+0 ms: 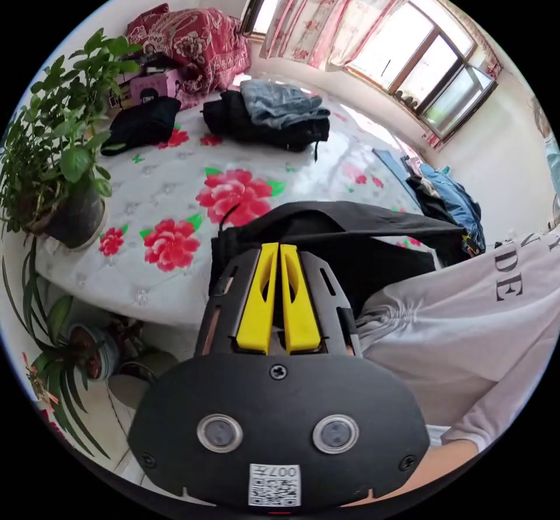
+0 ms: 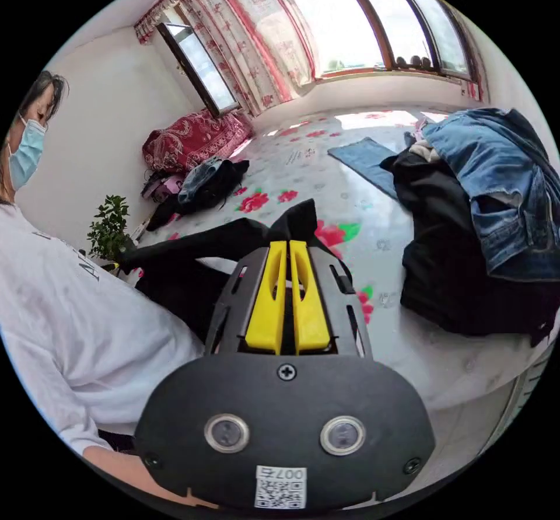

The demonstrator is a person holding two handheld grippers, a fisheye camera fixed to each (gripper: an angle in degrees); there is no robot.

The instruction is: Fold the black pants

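While both grippers, left [image 1: 279, 245] and right [image 2: 287, 243], have fingers clamped on the pants [image 1: 350, 234], we judge tension even. We advise lowering them flat onto the bed [image 1: 175, 187].

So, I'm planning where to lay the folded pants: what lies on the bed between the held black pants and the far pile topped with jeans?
In the left gripper view, bare flowered mattress lies between the black pants and the jeans-topped pile.
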